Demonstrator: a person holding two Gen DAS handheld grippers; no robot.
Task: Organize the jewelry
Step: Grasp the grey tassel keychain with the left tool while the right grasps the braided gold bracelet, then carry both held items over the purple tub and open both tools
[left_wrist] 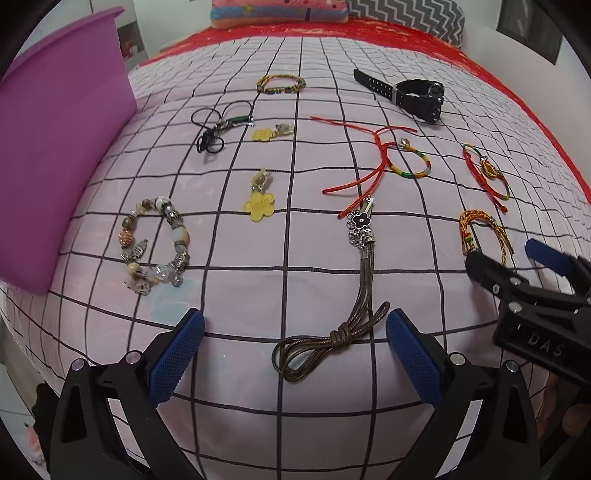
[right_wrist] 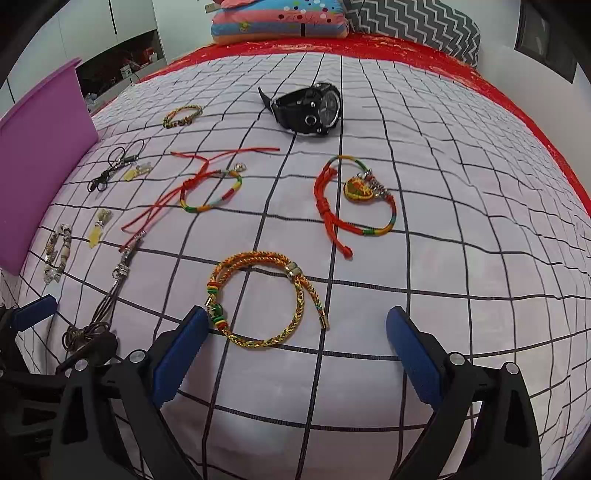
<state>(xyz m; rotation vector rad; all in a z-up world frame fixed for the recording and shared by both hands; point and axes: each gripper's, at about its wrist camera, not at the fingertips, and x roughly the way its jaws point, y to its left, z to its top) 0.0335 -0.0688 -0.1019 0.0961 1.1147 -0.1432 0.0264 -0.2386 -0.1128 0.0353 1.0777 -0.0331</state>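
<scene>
Jewelry lies spread on a checked bedspread. My left gripper (left_wrist: pixel 294 350) is open and empty, its jaws on either side of the knotted end of a brown cord necklace (left_wrist: pixel 334 334). A beaded bracelet (left_wrist: pixel 155 249) and a yellow flower charm (left_wrist: pixel 259 208) lie to its left. My right gripper (right_wrist: pixel 297 345) is open and empty over a gold braided bracelet (right_wrist: pixel 266 299), its left pad beside the bracelet's green bead. It also shows in the left wrist view (left_wrist: pixel 506 258). A red cord bracelet with a pendant (right_wrist: pixel 354 201) lies beyond it.
A purple bin (left_wrist: pixel 55 158) stands at the left. A black watch (right_wrist: pixel 310 109), a rainbow bracelet with red cords (right_wrist: pixel 210 192), a small braided bracelet (right_wrist: pixel 183 115), black cords (left_wrist: pixel 218 127) and a second flower charm (left_wrist: pixel 271 133) lie farther back. Pillows (right_wrist: pixel 280 18) are at the head.
</scene>
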